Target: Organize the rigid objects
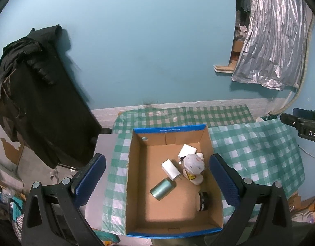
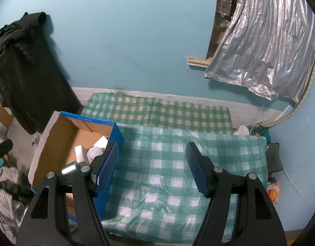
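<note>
A cardboard box with a blue rim (image 1: 169, 129) sits on the green checked cloth. Inside lie a green metal cylinder (image 1: 163, 189), a white charger (image 1: 171, 169), a white square adapter (image 1: 187, 151), a white faceted object (image 1: 193, 164) over pale round pieces, and a small black jar (image 1: 203, 201). My left gripper (image 1: 157, 181) hovers open above the box, its blue pads either side of the contents and holding nothing. In the right wrist view the box (image 2: 116, 137) is at the left. My right gripper (image 2: 152, 167) stands open and empty over the bare cloth (image 2: 161, 184).
Black clothing (image 1: 34, 94) hangs on the teal wall at left. A crumpled silver sheet (image 2: 266, 47) covers an opening at upper right. Striped fabric (image 2: 5, 188) lies on the floor at left, and an orange packet (image 2: 273, 190) lies by the right wall. The other gripper's body (image 1: 303, 127) shows at right.
</note>
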The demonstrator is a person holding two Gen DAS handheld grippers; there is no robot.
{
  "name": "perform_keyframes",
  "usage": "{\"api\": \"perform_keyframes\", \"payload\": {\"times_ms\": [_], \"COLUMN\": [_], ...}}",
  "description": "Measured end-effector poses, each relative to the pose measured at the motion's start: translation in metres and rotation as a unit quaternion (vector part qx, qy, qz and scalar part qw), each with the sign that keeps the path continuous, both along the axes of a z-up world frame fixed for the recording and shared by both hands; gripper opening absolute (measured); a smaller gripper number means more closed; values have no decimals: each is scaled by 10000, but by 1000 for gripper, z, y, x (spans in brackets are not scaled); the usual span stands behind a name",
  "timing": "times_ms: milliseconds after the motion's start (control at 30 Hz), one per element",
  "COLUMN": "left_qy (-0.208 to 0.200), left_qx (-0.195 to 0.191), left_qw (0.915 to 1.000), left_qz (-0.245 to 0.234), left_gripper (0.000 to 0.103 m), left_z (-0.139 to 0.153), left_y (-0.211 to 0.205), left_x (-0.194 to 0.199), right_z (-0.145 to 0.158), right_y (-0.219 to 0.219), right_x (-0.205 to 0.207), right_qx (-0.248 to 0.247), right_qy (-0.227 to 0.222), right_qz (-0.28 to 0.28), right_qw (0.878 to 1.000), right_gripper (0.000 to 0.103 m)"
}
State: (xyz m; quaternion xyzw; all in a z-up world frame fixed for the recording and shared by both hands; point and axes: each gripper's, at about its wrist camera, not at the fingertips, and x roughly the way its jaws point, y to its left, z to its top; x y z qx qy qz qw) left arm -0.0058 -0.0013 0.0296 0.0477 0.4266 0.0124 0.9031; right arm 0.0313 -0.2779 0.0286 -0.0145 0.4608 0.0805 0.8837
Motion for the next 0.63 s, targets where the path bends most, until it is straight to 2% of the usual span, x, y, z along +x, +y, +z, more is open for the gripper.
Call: {"api": "perform_keyframes", "payload": {"times_ms": [633], "left_qy": [55], "left_qx": [126], "left_qw": [9999], "left_qz": [-59], "left_gripper": [102], "left_z": [-6], "left_y": [-6], "left_x": [12], "right_z": [-10], "right_y": [-1], "right_x": [14], "right_qx": [11], "right_qy": [115], "right_qz": [64], "right_qw": [9999], "right_gripper": [68]}}
